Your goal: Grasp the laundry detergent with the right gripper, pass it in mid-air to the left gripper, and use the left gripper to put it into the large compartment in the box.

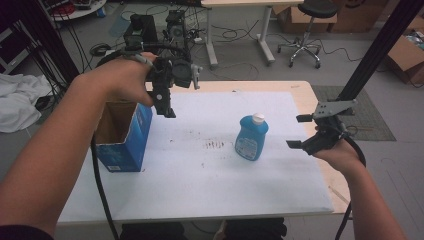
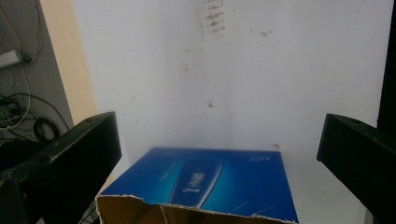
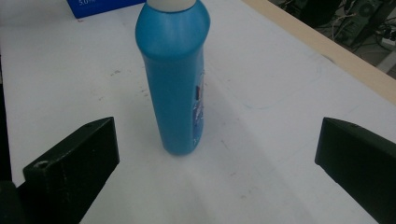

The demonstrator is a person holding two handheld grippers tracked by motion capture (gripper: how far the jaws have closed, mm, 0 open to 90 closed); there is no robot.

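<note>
Bottle [image 1: 251, 138], one only, blue with white cap, stands upright on the white table sheet [image 1: 200, 190] ahead of the right gripper [image 1: 299, 131], whose jaws are spread wide and empty. One blue box [image 1: 123, 136], top open, sits just below the left gripper [image 1: 168, 109], jaws also spread, holding nothing.

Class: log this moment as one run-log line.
left gripper: open, above open blue cardboard box | right gripper: open, facing upright blue plastic bottle
</note>
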